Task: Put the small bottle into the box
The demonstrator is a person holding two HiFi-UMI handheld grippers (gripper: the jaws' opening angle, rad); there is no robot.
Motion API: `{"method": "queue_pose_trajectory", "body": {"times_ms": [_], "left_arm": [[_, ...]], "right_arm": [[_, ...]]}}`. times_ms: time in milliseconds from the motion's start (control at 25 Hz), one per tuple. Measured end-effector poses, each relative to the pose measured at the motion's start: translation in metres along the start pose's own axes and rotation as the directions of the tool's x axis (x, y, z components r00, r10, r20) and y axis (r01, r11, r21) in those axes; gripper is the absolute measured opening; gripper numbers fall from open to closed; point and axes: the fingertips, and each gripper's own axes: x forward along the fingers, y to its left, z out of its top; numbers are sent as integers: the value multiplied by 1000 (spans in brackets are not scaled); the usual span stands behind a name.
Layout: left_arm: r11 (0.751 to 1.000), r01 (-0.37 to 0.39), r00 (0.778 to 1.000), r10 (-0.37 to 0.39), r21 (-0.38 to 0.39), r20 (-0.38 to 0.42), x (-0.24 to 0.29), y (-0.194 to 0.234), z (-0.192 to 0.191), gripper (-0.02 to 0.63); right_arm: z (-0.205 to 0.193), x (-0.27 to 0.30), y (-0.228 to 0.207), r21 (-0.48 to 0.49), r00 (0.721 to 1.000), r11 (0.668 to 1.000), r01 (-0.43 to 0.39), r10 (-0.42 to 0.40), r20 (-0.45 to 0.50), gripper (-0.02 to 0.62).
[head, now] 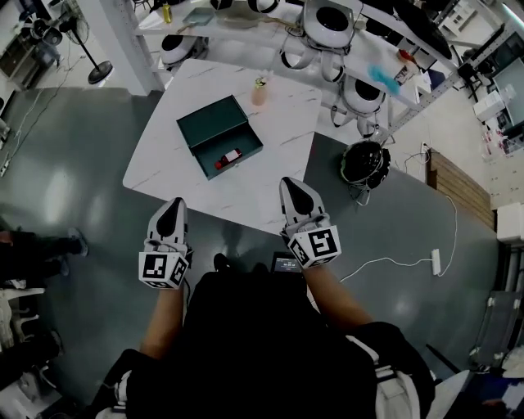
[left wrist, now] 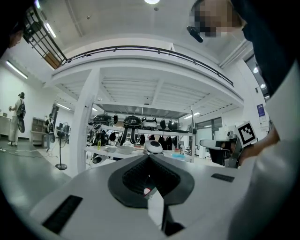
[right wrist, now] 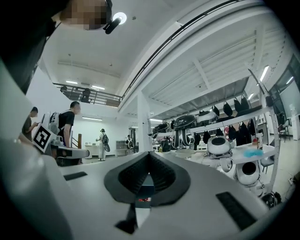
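A dark green box lies open on the white marble table. The small red bottle rests inside it, near its front right corner. Both grippers hover at the table's near edge, short of the box. My left gripper is shut and holds nothing. To its right, my right gripper is also shut and empty. In the left gripper view the jaws meet at the tip. The right gripper view shows closed jaws, with the red bottle visible through the gap under them.
A pinkish cup stands at the table's far side. Shelves with white robot heads run behind the table. A black helmet-like object sits on the floor at the right, beside a white cable and power strip. A person's legs show at left.
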Motion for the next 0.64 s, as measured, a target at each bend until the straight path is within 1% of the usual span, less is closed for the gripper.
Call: {"method": "queue_pose_trajectory", "body": {"times_ms": [280, 400, 520, 640], "left_arm": [[1000, -24, 1000, 23, 12, 9, -3, -19, 3, 15], [999, -29, 1000, 29, 20, 1, -2, -25, 4, 15], [999, -24, 1000, 24, 25, -1, 2, -32, 5, 15], [999, -6, 1000, 6, 31, 8, 10, -41, 8, 15]], "right_arm": [[-5, -8, -4, -2, 999, 999, -37, 37, -3, 31], [-6, -10, -6, 8, 998, 998, -57, 57, -1, 31], [-14, -12, -8, 18, 996, 996, -84, 84, -19, 31], [-21, -14, -14, 17, 995, 996, -89, 90, -34, 31]]}}
